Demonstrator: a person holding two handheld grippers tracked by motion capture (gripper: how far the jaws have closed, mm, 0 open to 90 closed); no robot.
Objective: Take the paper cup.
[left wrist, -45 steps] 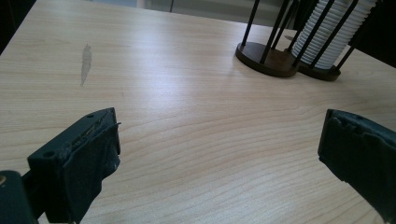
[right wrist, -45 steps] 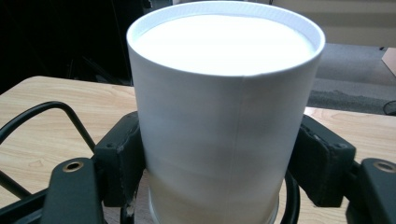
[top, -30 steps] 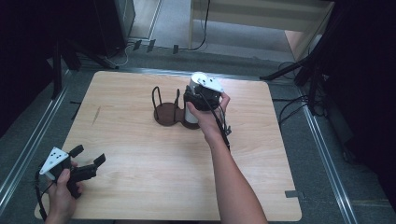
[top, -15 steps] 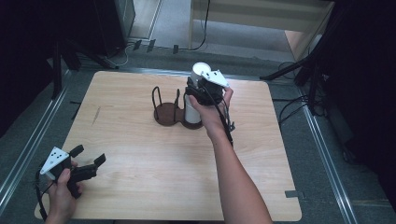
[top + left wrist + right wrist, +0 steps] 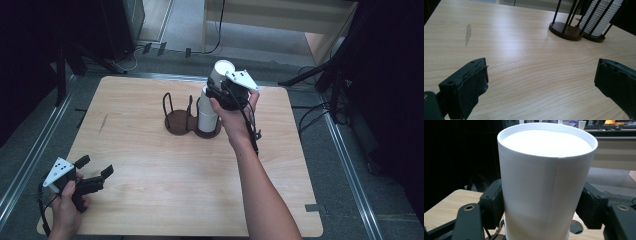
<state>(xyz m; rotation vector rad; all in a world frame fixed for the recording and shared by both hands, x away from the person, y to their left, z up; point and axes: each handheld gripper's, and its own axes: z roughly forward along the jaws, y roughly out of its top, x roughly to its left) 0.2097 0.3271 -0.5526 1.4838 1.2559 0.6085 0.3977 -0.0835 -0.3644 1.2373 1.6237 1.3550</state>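
Note:
My right gripper [image 5: 219,92] is shut on a white paper cup [image 5: 220,70] turned bottom up, held above a stack of white cups [image 5: 206,116]. That stack stands in a dark wire cup holder [image 5: 181,123] at the back middle of the table. In the right gripper view the cup [image 5: 544,182] sits close up, with both black pads [image 5: 492,205] pressing on its sides. Near the table's front left corner, my left gripper [image 5: 95,166] stands open with nothing in it. Its view has the wide-apart jaws over bare wood, with the holder [image 5: 566,30] and stack [image 5: 599,17] far off.
The wooden table [image 5: 150,180] has rounded corners and a faint grey smudge [image 5: 468,32] on its left part. The holder's second ring of black rods [image 5: 169,105] has no cups in it. Cables and dark stands lie on the floor around the table.
My right gripper has risen with the top cup, lifting it off the stack. The left gripper has stayed where it was.

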